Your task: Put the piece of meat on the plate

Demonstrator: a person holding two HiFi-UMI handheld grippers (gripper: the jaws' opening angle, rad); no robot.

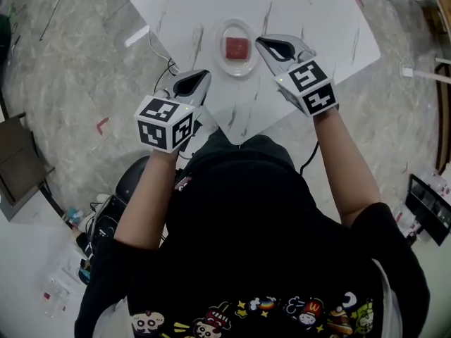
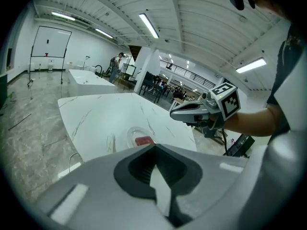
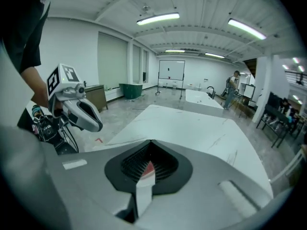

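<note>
Meat [image 1: 237, 47] sits on plate [image 1: 219, 36]; left claw [image 1: 205, 74] and right claw [image 1: 259, 42] both pressed together.

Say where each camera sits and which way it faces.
Head view: on the person's head, looking steeply down at table, plate, meat; shows torso, forearms, left gripper, right gripper.
Left gripper view: on that gripper, facing across the table to the plate; shows right gripper.
Right gripper view: on that gripper, facing over the table; shows left gripper.
Shared: head and left gripper views show meat on plate.
</note>
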